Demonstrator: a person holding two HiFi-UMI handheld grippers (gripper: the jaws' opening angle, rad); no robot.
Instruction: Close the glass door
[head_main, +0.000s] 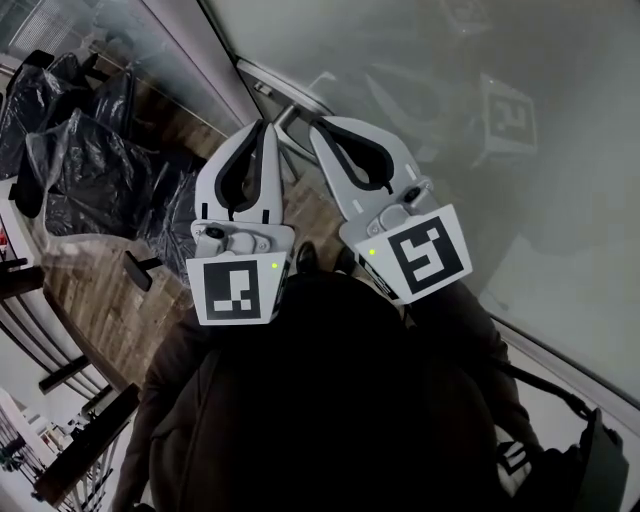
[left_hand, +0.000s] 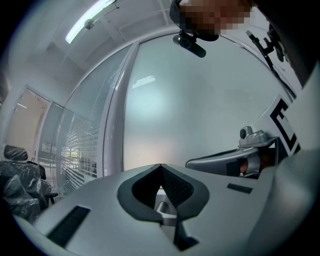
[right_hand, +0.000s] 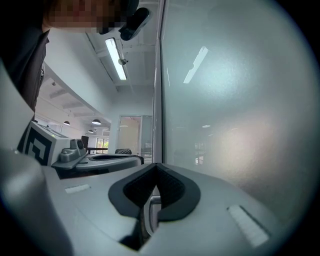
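Observation:
The frosted glass door (head_main: 560, 230) fills the upper right of the head view, and its metal handle (head_main: 288, 112) shows just ahead of both grippers' tips. My left gripper (head_main: 267, 125) and right gripper (head_main: 316, 125) are held side by side and point at the door, both with tips closed. In the left gripper view the left gripper (left_hand: 160, 165) is shut against the glass (left_hand: 200, 100). A bit of silver handle (left_hand: 162, 207) shows through the hollow behind its tips. The right gripper (right_hand: 156, 164) is shut too, with a curved metal bar (right_hand: 150, 210) visible through its hollow.
Chairs wrapped in black plastic (head_main: 80, 170) stand on the wooden floor (head_main: 100, 300) to the left. A grey door post (left_hand: 115, 125) and window blinds (left_hand: 75, 155) lie left of the glass. The door's edge (right_hand: 159, 75) borders an open office area. My dark jacket (head_main: 320, 400) fills the lower head view.

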